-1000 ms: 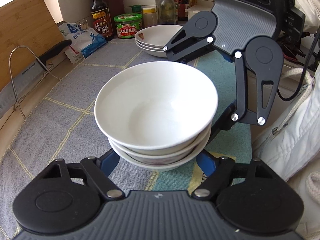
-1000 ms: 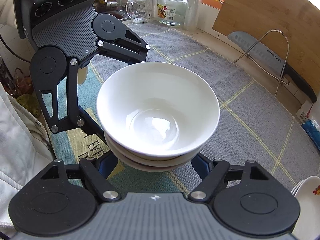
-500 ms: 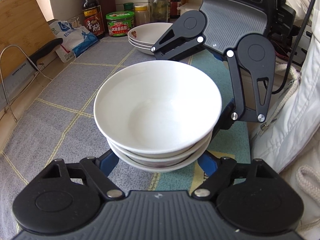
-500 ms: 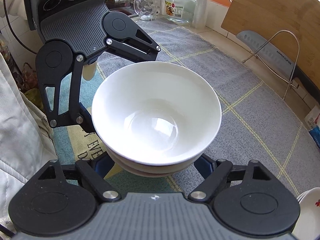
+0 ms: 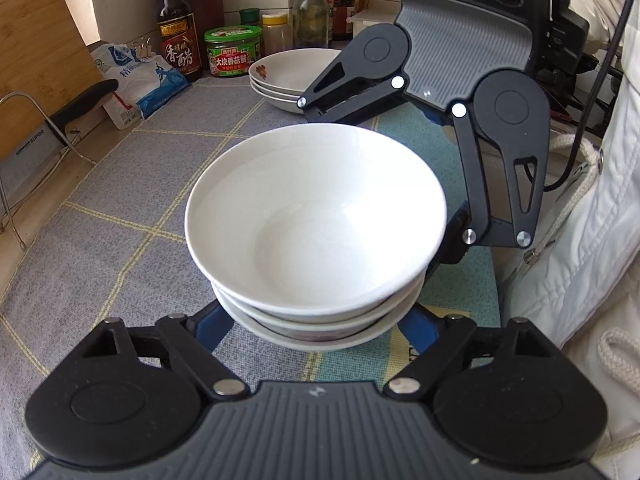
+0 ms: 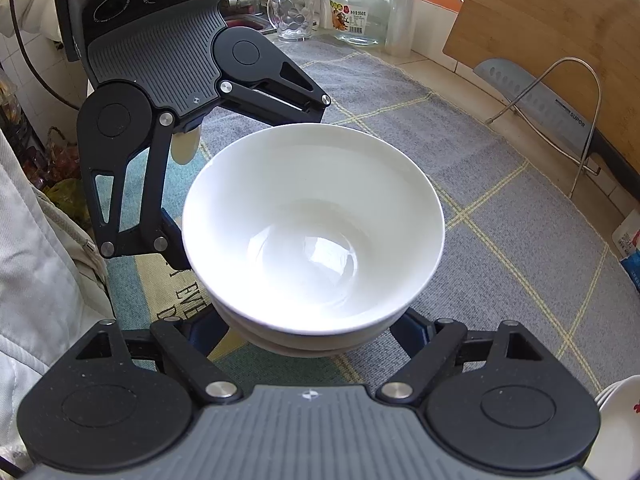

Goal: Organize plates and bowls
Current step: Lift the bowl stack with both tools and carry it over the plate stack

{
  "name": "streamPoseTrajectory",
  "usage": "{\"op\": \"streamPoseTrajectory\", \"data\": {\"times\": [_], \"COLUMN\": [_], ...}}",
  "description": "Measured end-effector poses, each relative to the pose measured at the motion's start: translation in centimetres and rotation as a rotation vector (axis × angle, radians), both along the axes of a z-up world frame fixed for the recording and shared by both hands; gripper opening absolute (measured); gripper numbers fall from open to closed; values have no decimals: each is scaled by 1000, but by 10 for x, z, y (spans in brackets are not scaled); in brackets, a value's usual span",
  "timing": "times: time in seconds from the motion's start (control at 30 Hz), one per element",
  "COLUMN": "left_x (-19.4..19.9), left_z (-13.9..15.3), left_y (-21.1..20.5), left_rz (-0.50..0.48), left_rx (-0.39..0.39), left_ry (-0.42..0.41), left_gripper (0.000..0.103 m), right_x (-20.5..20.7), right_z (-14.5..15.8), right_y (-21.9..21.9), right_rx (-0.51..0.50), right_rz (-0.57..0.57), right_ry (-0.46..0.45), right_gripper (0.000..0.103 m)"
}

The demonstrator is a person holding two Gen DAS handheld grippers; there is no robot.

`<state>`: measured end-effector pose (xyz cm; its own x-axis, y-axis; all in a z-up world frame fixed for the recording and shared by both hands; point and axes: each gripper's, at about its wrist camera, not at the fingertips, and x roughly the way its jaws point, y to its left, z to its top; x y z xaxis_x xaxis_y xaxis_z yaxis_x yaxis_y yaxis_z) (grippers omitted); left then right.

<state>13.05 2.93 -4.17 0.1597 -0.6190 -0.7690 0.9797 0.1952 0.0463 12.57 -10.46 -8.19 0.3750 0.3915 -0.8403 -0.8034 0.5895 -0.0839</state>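
A stack of white bowls (image 5: 316, 232) is seen standing on the grey checked mat (image 5: 132, 208), between the two grippers. The left gripper (image 5: 316, 320) reaches in from one side, the right gripper (image 6: 316, 332) from the opposite side. Both sets of jaws are opening, with the base of the stack lying between them. The blue fingertips (image 5: 210, 326) are largely hidden under the bowl rims, so contact with the lowest bowl cannot be made out. The lower bowls show only as rims. A second stack of shallow plates (image 5: 288, 74) is noted near the jars at the back, partly covered by the right gripper's linkage. A cleaver (image 6: 536, 98) leans in a wire stand (image 6: 576, 92).
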Motion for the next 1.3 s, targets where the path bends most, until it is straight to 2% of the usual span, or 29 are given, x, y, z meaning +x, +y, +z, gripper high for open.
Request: {"op": "streamPoseTrajectory", "data": {"times": [0.27,0.63,1.03,1.3], "left_x": [-1,-3,8,19], "left_z": [0,12,28,29], "left_y": [-5,-37,-119,-178], "left_rz": [19,21,16,-15], "left_rx": [2,-15,-41,-51], "left_ry": [7,-41,-91,-122], "left_gripper": [88,88,88,88], "right_x": [-1,-2,7,13], "right_z": [3,23,53,62], "right_y": [-3,-35,-116,-174], "right_rx": [2,-4,-27,-37], "right_rz": [-14,-12,-11,-43], "right_ry": [9,-28,-82,-114], "right_gripper": [89,89,89,89]}}
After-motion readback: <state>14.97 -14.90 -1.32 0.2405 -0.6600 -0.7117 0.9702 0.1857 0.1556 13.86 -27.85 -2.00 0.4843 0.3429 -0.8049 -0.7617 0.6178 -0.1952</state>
